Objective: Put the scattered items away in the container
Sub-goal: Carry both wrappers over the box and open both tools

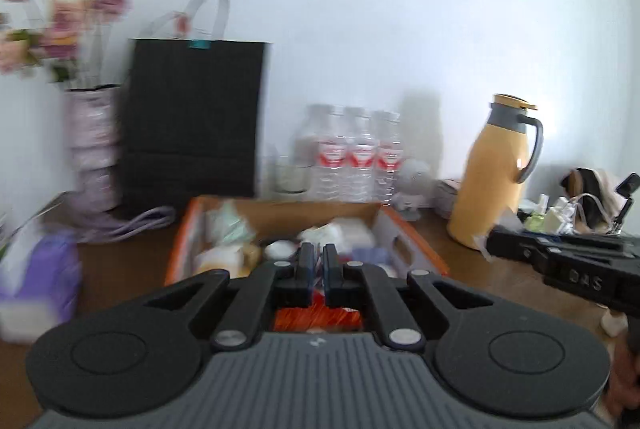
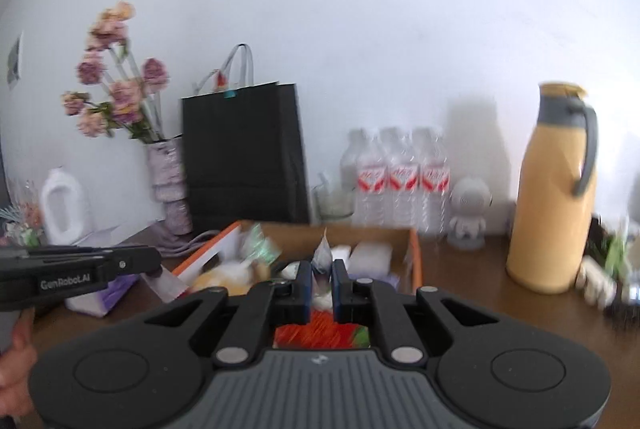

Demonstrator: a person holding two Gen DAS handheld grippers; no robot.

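Nearest, the left tongs (image 1: 319,261) are closed to a narrow slit over an orange-red printed packet (image 1: 316,317); whether they pinch it is unclear. The right tongs (image 2: 321,279) clamp a thin silvery foil sachet (image 2: 322,255) above the orange-rimmed cardboard box (image 2: 416,253) of small items, which sits mid-way across the brown wooden tabletop (image 2: 472,269). Behind stand three clear water bottles (image 2: 400,181), a black paper bag (image 2: 244,153) and a yellow thermos jug (image 2: 554,197).

My left view smears the flowers (image 1: 60,13); the orange-red packet (image 2: 320,335) beneath my right fingers hides mostly behind them.
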